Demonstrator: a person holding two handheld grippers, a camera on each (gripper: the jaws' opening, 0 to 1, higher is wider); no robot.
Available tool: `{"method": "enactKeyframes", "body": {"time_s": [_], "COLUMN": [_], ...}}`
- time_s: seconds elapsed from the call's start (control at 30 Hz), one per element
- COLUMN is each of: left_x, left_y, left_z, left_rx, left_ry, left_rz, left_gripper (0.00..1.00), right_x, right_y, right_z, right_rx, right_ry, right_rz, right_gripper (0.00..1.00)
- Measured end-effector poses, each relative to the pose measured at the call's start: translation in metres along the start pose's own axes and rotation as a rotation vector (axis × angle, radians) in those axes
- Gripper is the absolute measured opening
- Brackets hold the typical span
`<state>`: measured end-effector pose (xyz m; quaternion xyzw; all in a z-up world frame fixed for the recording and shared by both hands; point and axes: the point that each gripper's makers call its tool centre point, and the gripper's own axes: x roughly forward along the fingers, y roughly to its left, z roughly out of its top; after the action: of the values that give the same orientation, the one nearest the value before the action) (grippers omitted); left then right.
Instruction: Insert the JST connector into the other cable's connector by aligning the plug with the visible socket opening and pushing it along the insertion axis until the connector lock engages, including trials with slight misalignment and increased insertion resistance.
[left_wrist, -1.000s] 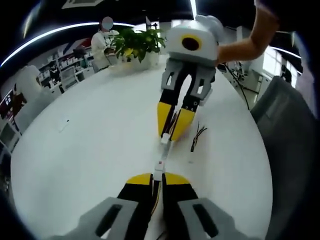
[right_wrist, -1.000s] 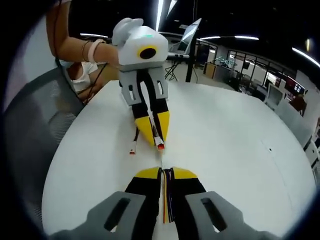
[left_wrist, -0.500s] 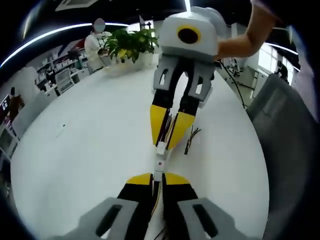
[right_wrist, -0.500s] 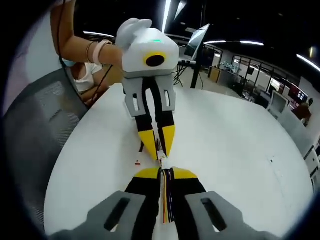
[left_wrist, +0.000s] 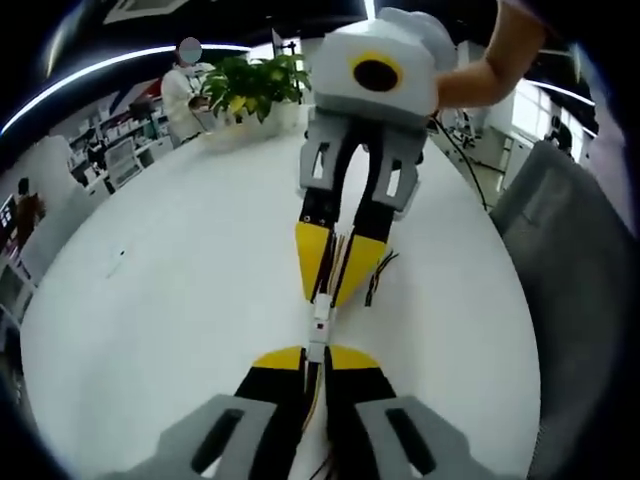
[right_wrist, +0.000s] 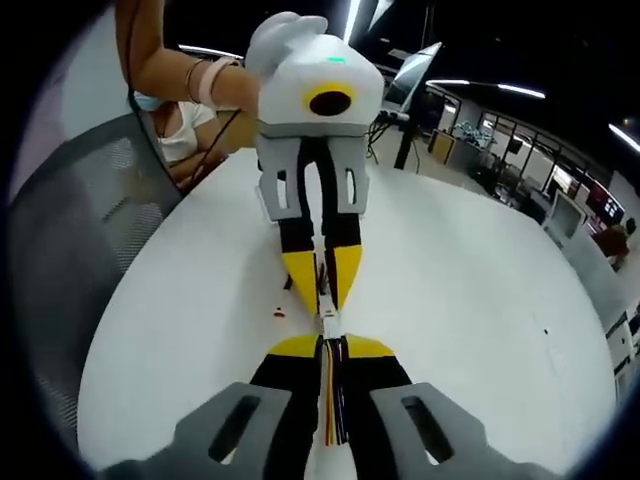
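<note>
A: Left gripper view?
B: The left gripper (left_wrist: 315, 362) is clamped on a white JST plug (left_wrist: 318, 332) over the round white table (left_wrist: 180, 290); the right gripper (left_wrist: 333, 290) pinches its wired socket connector (left_wrist: 326, 300), tip to tip.

A: Right gripper view?
B: The same: both grip, and the connectors meet at the yellow tips (right_wrist: 326, 322).

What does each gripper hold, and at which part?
Each holds a cable just behind its connector: left gripper the white connector, right gripper the other connector.
</note>
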<state>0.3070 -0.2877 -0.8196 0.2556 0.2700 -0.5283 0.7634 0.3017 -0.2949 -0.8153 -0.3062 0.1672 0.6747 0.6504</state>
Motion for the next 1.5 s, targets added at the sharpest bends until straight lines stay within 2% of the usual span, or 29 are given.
{"method": "enactKeyframes", "body": {"time_s": [0.17, 0.23, 0.27, 0.3, 0.33, 0.4, 0.87, 1.37, 1.5], "left_x": [0.000, 0.000, 0.000, 0.000, 0.000, 0.002, 0.002, 0.003, 0.004], "left_y": [0.003, 0.000, 0.001, -0.001, -0.005, -0.006, -0.004, -0.008, -0.004], "left_z": [0.000, 0.002, 0.003, 0.005, 0.007, 0.008, 0.011, 0.006, 0.006], "left_rx": [0.026, 0.107, 0.150, 0.160, 0.133, 0.162, 0.142, 0.170, 0.168], "left_ry": [0.004, -0.003, -0.006, -0.010, -0.012, 0.003, -0.004, 0.036, 0.037], "left_rz": [-0.002, -0.032, -0.023, -0.031, -0.039, -0.044, -0.036, -0.071, -0.063], "left_gripper": [0.00, 0.00, 0.00, 0.00, 0.00, 0.00, 0.00, 0.00, 0.00], "right_x": [0.001, 0.001, 0.001, 0.002, 0.002, 0.003, 0.000, 0.004, 0.004], "right_y": [-0.001, 0.000, 0.001, 0.002, 0.003, 0.004, 0.006, 0.012, 0.007], "right_z": [-0.002, -0.004, -0.004, -0.005, -0.005, -0.005, -0.001, -0.005, -0.007], "right_rx": [-0.013, -0.020, -0.024, -0.032, -0.031, -0.047, -0.046, -0.064, -0.038], "right_ry": [0.011, 0.017, 0.020, 0.023, 0.024, 0.029, 0.019, 0.042, 0.045], "right_rz": [0.003, 0.008, 0.012, 0.019, 0.024, 0.029, 0.030, 0.055, 0.042], "right_gripper": [0.03, 0.03, 0.03, 0.03, 0.03, 0.03, 0.03, 0.03, 0.03]}}
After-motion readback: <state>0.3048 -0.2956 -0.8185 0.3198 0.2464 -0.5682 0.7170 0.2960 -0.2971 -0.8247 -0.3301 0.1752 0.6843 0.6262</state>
